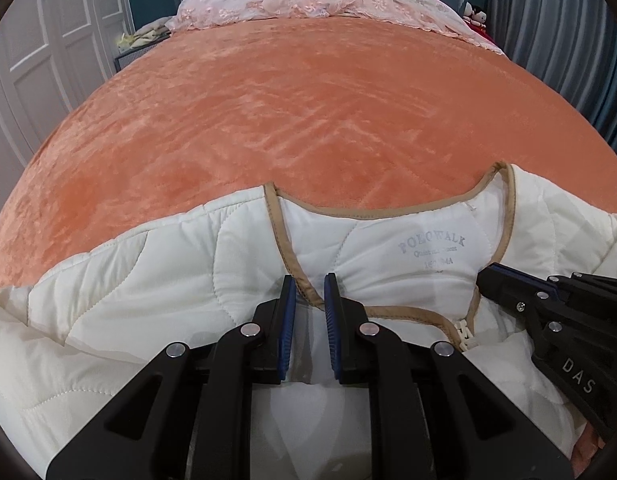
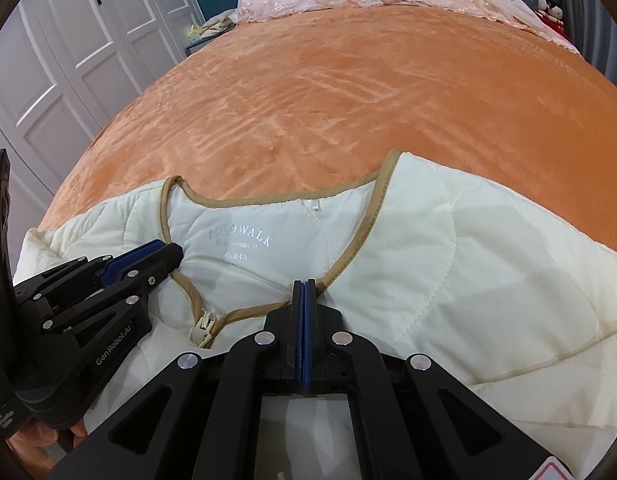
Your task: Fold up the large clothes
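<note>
A cream quilted jacket point(image 1: 128, 300) with tan trim lies face up on the orange bed cover point(image 1: 288, 100), its neckline toward the pillows. A printed label point(image 2: 240, 240) shows inside the neck, and the zipper pull point(image 2: 202, 326) sits below it. My left gripper point(image 1: 309, 284) is shut on the jacket's left neckline edge, with the tan trim and white fabric between its blue pads. My right gripper point(image 2: 304, 284) is shut, pads touching, tips resting on the right neckline trim; no fabric shows between them. Each gripper also appears in the other view: right gripper point(image 1: 486, 276), left gripper point(image 2: 174, 254).
Pink lace bedding point(image 1: 308, 0) is heaped at the head of the bed. White wardrobe doors point(image 1: 48, 40) stand to the left, grey-blue curtains point(image 1: 548, 20) to the right. A small nightstand point(image 1: 136, 48) holds clutter. A person's hand point(image 2: 48, 436) holds the left gripper.
</note>
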A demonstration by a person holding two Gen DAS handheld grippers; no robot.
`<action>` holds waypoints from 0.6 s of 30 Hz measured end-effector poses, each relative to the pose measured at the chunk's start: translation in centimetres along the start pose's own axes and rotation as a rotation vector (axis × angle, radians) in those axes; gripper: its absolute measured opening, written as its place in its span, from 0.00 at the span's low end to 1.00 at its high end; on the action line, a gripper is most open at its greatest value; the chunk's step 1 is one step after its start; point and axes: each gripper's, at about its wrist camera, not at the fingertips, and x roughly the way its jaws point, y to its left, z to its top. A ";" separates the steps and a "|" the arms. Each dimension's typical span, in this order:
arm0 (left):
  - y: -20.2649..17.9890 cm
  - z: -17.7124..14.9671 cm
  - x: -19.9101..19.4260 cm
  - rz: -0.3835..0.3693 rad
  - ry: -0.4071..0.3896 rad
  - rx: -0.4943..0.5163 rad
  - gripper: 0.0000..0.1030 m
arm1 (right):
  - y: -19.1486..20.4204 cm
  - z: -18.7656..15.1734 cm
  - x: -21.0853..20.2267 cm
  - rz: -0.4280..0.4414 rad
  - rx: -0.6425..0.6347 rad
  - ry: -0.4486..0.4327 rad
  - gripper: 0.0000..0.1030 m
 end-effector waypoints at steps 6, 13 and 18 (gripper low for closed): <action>-0.3 0.1 0.0 0.031 -0.009 0.006 0.15 | -0.1 0.0 -0.1 -0.002 0.012 -0.027 0.00; 1.8 0.5 -2.0 0.085 -0.019 -0.092 0.26 | -2.8 -0.3 -4.6 -0.090 0.164 -0.172 0.05; 5.9 -1.5 -9.3 0.137 -0.118 -0.209 0.75 | -6.4 -2.9 -12.9 -0.110 0.245 -0.263 0.26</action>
